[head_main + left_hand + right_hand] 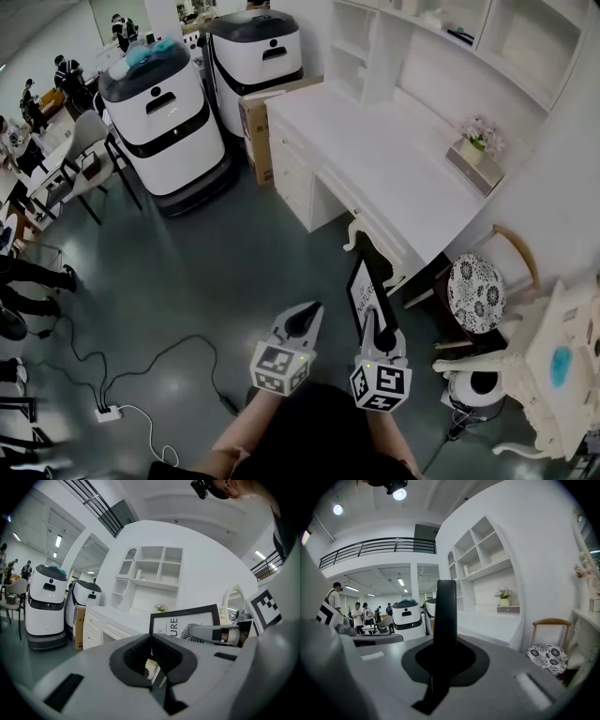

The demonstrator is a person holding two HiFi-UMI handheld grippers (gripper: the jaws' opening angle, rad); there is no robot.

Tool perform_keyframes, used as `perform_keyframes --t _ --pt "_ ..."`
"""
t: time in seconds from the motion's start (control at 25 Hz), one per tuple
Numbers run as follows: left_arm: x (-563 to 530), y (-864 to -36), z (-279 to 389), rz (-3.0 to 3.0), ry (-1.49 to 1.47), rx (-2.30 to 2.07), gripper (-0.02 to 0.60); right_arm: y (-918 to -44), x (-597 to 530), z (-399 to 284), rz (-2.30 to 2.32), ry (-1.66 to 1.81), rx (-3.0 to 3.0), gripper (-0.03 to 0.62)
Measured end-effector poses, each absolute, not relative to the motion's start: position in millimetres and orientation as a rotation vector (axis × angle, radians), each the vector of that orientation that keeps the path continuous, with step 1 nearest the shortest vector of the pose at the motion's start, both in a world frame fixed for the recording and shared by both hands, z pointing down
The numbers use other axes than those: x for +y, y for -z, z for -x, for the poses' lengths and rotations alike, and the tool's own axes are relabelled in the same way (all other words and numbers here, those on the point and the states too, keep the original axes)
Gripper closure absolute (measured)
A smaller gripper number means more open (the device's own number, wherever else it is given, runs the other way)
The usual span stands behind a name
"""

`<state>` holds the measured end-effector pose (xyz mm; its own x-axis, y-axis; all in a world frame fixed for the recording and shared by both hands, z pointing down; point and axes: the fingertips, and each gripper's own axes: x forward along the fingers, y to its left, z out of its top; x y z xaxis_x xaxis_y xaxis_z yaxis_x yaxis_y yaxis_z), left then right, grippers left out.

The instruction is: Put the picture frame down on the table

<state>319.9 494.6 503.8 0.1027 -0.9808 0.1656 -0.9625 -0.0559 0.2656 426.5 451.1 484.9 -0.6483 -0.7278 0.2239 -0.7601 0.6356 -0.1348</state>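
A black picture frame point(364, 291) with a print stands upright in my right gripper point(380, 326), which is shut on its lower edge. In the right gripper view the frame point(445, 611) is edge-on between the jaws of that gripper point(442, 645). My left gripper point(305, 315) hangs just left of it over the floor, shut with nothing in it. From the left gripper point(151, 640) view the frame's face point(185, 620) shows to the right. The white table point(375, 159) lies ahead and above the frame, apart from it.
A flower pot point(478, 141) on a box sits at the table's far right. Two white service robots point(164, 122) and a cardboard box point(255, 131) stand left of the table. A cushioned chair point(476, 292) is right of the frame. A power strip point(105, 411) lies on the floor.
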Motion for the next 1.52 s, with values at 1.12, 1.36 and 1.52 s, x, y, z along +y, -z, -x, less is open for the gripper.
perform_keyframes --t 1.12,1.36,1.52 --pt "346.5 -488.7 -225.8 -2.072 0.065 -1.910 0.561 -474.9 313.8 -330.6 -1.241 -0.328 -2.682 0.580" --pt "313.9 -483.9 -195.9 -2.069 0.056 -1.912 0.561 -470.4 279.8 -301.7 -1.252 -0.330 -2.670 0.580" --pt "293.4 -481.7 -171.6 -2.069 0.042 -1.920 0.561 -465.0 258.1 -279.0 -1.259 -0.322 -2.677 0.580"
